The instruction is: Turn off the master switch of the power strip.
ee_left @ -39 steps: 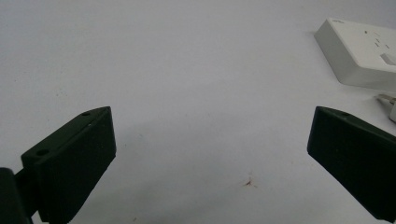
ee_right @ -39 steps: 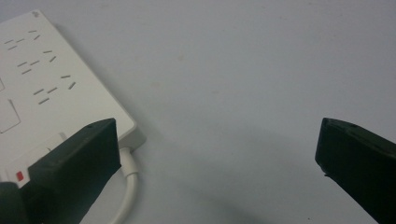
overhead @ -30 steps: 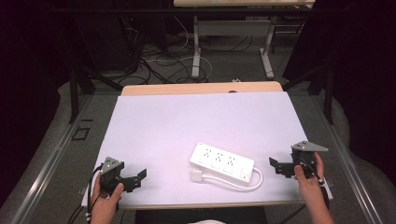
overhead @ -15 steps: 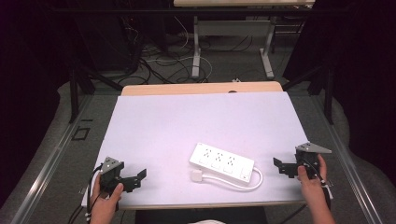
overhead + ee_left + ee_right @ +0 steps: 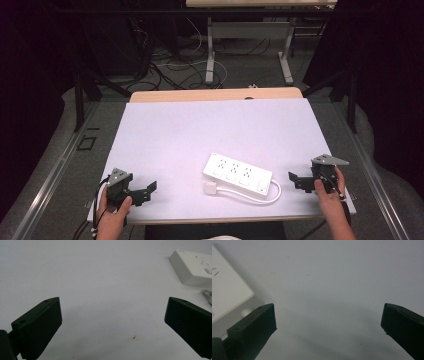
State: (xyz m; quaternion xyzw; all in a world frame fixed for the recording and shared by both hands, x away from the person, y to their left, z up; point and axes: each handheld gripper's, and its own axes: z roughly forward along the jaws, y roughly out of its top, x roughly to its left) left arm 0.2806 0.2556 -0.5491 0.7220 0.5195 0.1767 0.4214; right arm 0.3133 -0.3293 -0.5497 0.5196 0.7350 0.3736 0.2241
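A white power strip lies near the table's front edge, its white cord looped round to a plug beside it. One corner of the strip appears at the top right of the left gripper view, and its end at the left of the right gripper view. My left gripper rests open at the front left, apart from the strip, nothing between its jaws. My right gripper stands open at the front right, just right of the cord loop, holding nothing.
The white table top has a wooden strip along its far edge. Beyond it the floor carries cables and the legs of another desk. Metal rails run along both sides of the table.
The right gripper has slid a little right and toward the front edge. The left gripper and the power strip have stayed put.
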